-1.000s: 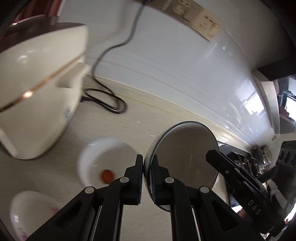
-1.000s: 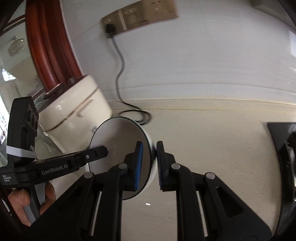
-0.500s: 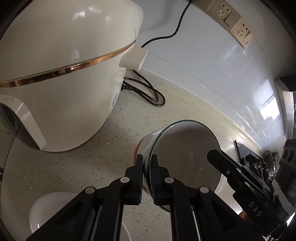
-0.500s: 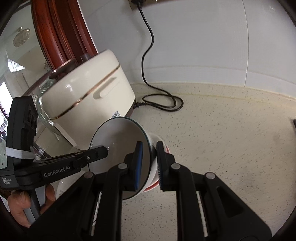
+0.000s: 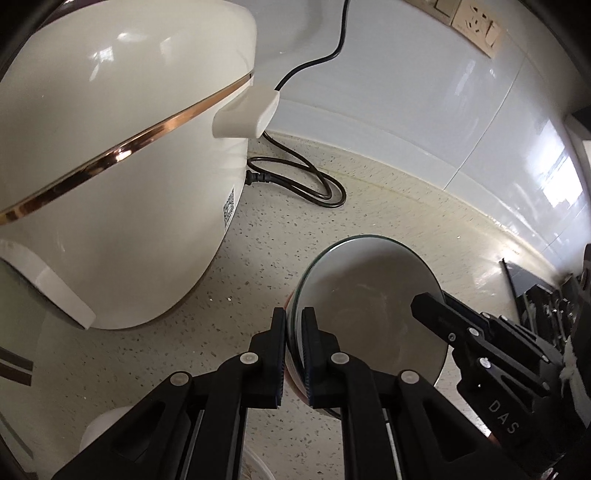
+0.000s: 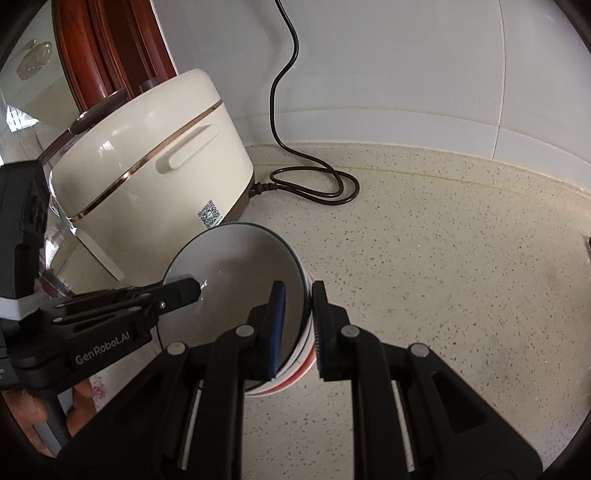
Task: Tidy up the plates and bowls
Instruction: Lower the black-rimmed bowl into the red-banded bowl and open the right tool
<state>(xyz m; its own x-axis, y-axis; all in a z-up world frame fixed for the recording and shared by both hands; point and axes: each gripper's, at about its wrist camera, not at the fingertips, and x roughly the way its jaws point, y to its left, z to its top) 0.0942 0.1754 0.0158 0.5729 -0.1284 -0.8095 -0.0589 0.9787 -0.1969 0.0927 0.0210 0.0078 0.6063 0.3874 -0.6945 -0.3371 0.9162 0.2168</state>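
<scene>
A bowl [image 5: 369, 314], pale inside with a green rim and red and dark stripes outside [image 6: 291, 373], hangs tilted low over the speckled countertop [image 6: 424, 295]. Whether its base touches the counter I cannot tell. My left gripper [image 5: 293, 332] is shut on the bowl's left rim; its tip [image 6: 184, 290] shows in the right wrist view. My right gripper [image 6: 299, 317] is shut on the opposite rim, one pad inside and one outside; its tip [image 5: 424, 306] shows in the left wrist view. A plain white bowl [image 5: 107, 435] peeks out under my left gripper.
A cream rice cooker [image 5: 110, 166] [image 6: 147, 177] stands close on the left of the held bowl. Its black cord [image 6: 314, 184] lies coiled by the white tiled wall. A wall socket [image 5: 476, 22] is high up. A dark stove edge [image 5: 535, 295] is at the right.
Both grippers have come down with the bowl and closer to the rice cooker, which now fills more of the left view. The white bowls on the counter slid toward the bottom edge.
</scene>
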